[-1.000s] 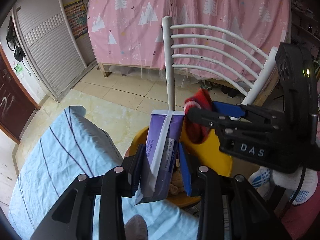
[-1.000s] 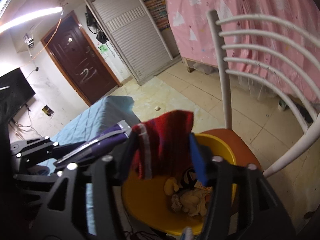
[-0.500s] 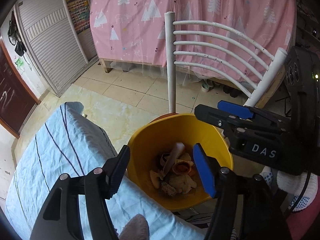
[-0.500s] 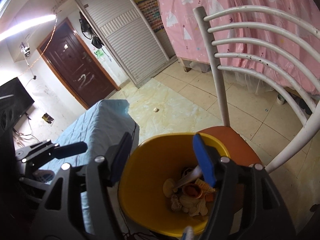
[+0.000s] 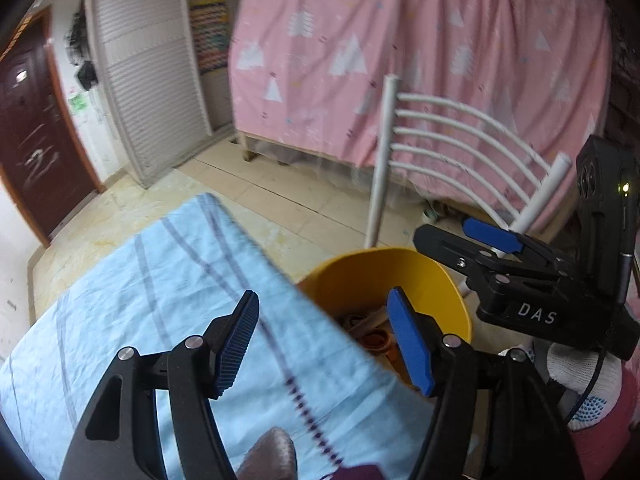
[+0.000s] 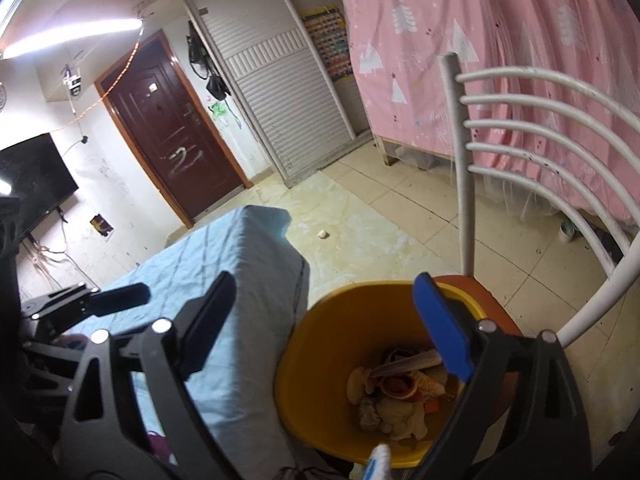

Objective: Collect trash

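A yellow bin (image 5: pixel 432 280) stands on a chair seat beside the table; it also shows in the right wrist view (image 6: pixel 320 360). Several pieces of trash (image 6: pixel 396 392) lie in its bottom, among them a tube and wrappers. My left gripper (image 5: pixel 324 344) is open and empty, over the table's edge next to the bin. My right gripper (image 6: pixel 324 320) is open and empty, above the bin's near rim; it shows in the left wrist view (image 5: pixel 472 236) at the right.
A table with a light blue striped cloth (image 5: pixel 140 320) lies left of the bin. A white chair back (image 5: pixel 460 152) rises behind the bin. A pink curtain (image 5: pixel 400 60) hangs beyond. A dark purple item (image 5: pixel 356 472) sits at the cloth's near edge.
One second ago the left gripper held a purple tube and the right a red cloth; both have been let go into the bin. The left gripper has since swung left over the table.
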### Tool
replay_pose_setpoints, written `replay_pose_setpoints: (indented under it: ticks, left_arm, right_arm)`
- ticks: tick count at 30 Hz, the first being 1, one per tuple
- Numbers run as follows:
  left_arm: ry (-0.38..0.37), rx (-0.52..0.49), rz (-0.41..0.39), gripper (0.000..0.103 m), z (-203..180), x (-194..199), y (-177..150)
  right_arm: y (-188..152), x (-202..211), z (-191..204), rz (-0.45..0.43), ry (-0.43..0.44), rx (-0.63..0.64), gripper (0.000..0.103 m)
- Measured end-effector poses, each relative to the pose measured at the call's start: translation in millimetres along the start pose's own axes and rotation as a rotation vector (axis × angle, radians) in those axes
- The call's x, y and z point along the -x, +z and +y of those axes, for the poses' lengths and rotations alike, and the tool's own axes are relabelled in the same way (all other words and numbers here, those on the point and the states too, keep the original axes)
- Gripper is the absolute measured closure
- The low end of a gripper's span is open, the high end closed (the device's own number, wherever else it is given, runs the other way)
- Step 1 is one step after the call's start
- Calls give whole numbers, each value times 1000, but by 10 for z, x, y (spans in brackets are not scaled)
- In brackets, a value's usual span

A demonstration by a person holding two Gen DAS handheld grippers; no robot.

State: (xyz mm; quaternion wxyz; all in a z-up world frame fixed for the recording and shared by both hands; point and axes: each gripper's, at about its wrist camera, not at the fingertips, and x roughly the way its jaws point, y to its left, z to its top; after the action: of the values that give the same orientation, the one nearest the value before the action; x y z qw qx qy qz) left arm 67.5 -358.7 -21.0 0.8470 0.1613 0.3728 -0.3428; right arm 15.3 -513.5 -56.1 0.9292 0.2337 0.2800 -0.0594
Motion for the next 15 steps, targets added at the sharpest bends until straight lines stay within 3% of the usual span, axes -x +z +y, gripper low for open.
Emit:
replay_pose_setpoints:
  ticks: [5,15]
  left_arm:
    - [78,60,-71,40,246,309,-119]
    - [177,187,-142,35,767,765,-411]
  right_arm:
    - [2,-8,301,-3,24,46,7]
    - [-75,-59,1038,9,82,167,6]
